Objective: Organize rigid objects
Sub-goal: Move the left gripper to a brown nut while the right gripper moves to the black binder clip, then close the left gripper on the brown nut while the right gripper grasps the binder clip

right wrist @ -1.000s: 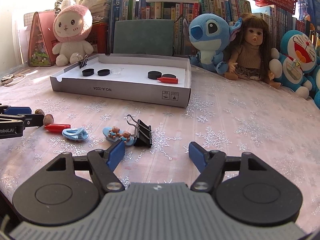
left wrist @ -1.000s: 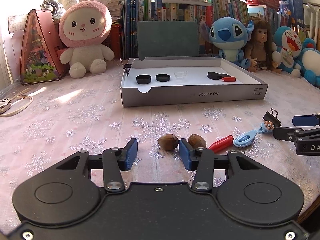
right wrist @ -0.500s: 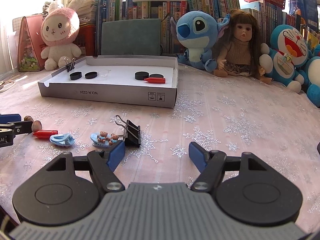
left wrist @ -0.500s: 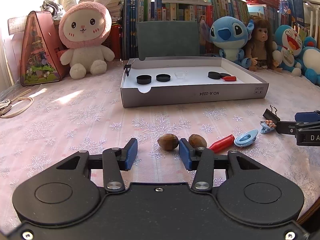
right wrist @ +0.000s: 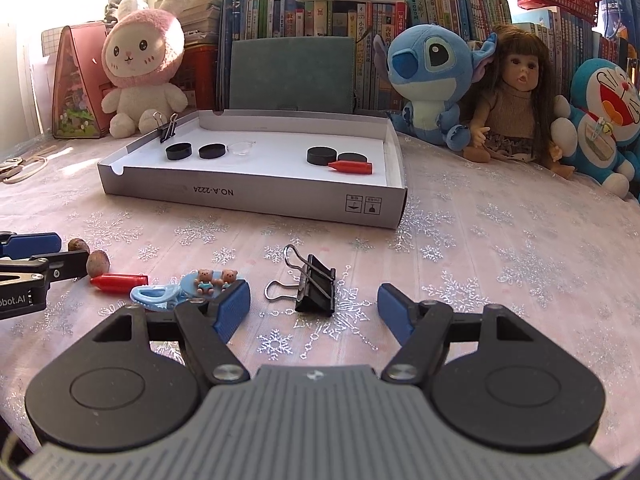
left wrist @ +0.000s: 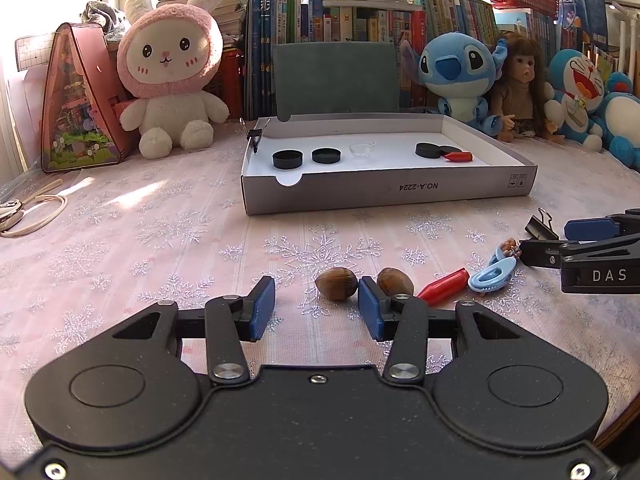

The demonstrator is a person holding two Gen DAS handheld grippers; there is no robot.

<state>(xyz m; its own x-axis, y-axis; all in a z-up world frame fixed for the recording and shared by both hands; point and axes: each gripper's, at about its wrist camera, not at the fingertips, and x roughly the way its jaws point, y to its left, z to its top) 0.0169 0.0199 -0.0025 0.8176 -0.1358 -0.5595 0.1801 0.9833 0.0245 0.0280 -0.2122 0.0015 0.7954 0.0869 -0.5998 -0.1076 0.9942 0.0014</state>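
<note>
Right wrist | jaws wide — binder clip (right wrist: 316, 289) between, untouched | left jaws apart — nut (left wrist: 336, 283) ahead

Two low fisheye views look slightly downward across a tablecloth toward a shallow white box (left wrist: 384, 190), each from just behind its own gripper fingers. The left wrist view sits in front of the box's left half, facing it nearly head-on. The right wrist view sits in front of the box's right end (right wrist: 256, 196), a little nearer. Both share the box, the plush toys and books behind it, and the small items lying before it.
</note>
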